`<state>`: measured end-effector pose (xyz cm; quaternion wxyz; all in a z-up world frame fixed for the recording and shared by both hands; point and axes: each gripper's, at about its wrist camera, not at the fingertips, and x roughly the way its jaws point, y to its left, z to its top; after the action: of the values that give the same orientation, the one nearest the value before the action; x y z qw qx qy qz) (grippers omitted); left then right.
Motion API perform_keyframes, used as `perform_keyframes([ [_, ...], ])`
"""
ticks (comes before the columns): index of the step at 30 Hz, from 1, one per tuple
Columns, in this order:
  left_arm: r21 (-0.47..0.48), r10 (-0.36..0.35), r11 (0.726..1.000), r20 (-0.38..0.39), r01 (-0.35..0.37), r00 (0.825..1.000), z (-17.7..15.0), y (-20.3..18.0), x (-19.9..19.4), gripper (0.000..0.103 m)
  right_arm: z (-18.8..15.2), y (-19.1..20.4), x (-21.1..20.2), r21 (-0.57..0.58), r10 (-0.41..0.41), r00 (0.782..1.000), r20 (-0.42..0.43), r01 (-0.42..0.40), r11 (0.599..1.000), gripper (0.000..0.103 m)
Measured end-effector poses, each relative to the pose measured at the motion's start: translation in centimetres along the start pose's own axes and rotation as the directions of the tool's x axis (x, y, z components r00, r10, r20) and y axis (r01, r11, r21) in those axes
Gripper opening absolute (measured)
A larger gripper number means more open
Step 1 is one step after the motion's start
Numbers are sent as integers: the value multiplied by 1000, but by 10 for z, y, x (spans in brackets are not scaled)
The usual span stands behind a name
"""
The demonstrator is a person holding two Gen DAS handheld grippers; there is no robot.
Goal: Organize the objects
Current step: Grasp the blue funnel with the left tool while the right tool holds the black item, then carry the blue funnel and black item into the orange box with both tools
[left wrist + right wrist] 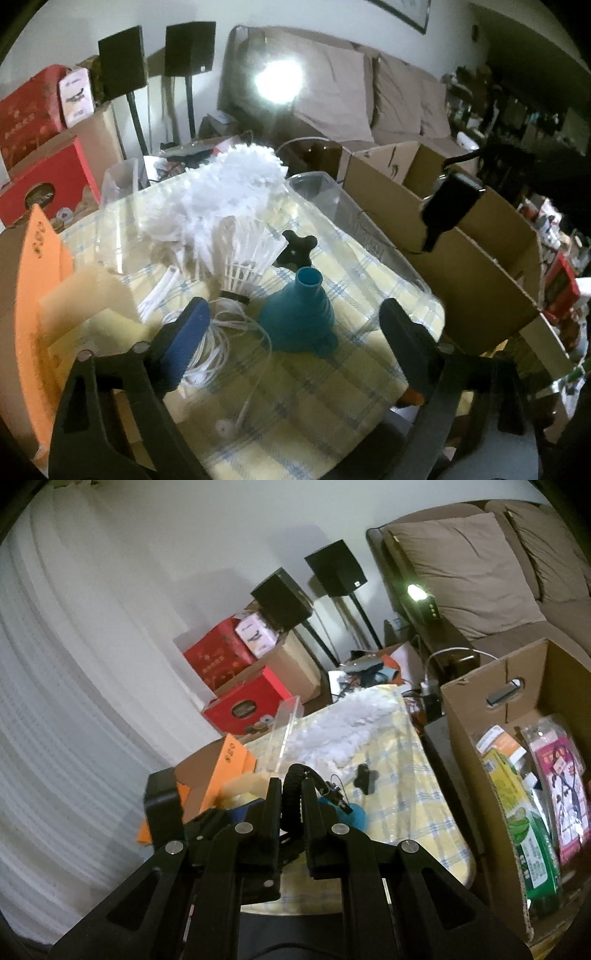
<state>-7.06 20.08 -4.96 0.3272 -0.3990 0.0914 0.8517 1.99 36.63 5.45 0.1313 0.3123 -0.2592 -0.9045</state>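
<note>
Brown sofa [369, 85] with loose cushions, along the far wall behind everything.
Open cardboard box [495, 716], right of the table, holding upright printed packets.
Small table under a yellow-and-blue checked cloth [314, 387], carrying the objects to be sorted.
Red gift boxes [243, 701], stacked with brown cartons left of the table; two black speakers [336, 568] on stands behind them.
Clear plastic container [122, 192], standing at the far left part of the cloth; second clear piece at the far right edge, shape hard to read.
Orange carton flap [40, 280], at the left edge of the table, with pale yellow foam blocks [92, 306] just beside it.
Left gripper [295, 325], jaws wide apart, nothing clamped; blue pad on the left finger, above the white cable, contact not discernible.
Right gripper [291, 790], jaws together, clamped on a black corrugated cable [291, 797] that loops up over the fingertips and ends in a small connector.
White feather heap [236, 184], mid-cloth, at the far side.
Teal ribbed funnel [299, 314], wide end down on the cloth, between the left fingers in view.
White shuttlecock [243, 258], cork end down, touching the funnel's left side.
White earphone cable [225, 339], coiled near the left finger, one earbud trailing toward the near edge.
Black star-shaped knob [295, 247], lying on the cloth just behind the funnel.
</note>
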Motion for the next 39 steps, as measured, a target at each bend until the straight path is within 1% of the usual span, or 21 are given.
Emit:
perform_keyframes([
  [4,18,3,1000,-7,-3,1000,2,-1,16,78,-1,-6,-1,16,-9,1000,3,9,1000,10],
  [7,32,-8,999,-13,8,1000,1,-2,25,71,-1,-10,-1,23,-13,1000,0,13,1000,10],
  [9,42,-13,999,-27,14,1000,1,-2,31,69,-2,-12,-2,27,-14,1000,0,14,1000,10],
  [11,48,-7,999,-49,9,999,0,-1,38,65,-2,-14,-3,32,-18,1000,0,18,999,10],
  [13,50,-9,999,-60,12,998,0,0,43,57,-1,-16,-3,35,-20,1000,-1,20,999,10],
  [14,53,-11,998,-66,15,998,0,1,46,55,-2,-16,-3,35,-21,1000,-1,21,999,10],
  [16,62,-6,998,-73,11,997,-1,1,49,44,-1,-17,-2,38,-22,1000,-3,22,999,10],
  [18,61,-34,997,-75,38,997,-1,1,50,37,-1,-18,-1,39,-21,1000,-7,22,999,10],
  [22,72,-22,997,-75,27,997,0,-3,49,35,-1,-16,2,35,-22,1000,-16,22,999,10],
  [26,63,-20,998,-45,23,999,5,-2,36,35,0,-14,6,26,-19,1000,-18,19,999,10],
  [29,46,-34,998,-13,35,999,12,-1,18,35,3,-10,7,15,-19,1000,-16,19,1000,10],
  [34,18,-36,999,28,36,999,24,5,-13,34,9,-5,11,-6,-28,1000,-9,28,1000,10],
  [37,13,-22,1000,57,21,998,31,11,-35,34,13,-2,14,-19,-26,1000,-6,26,999,10],
  [39,-1,3,1000,70,-3,998,34,19,-48,34,16,2,16,-31,-21,1000,-6,21,999,10],
])
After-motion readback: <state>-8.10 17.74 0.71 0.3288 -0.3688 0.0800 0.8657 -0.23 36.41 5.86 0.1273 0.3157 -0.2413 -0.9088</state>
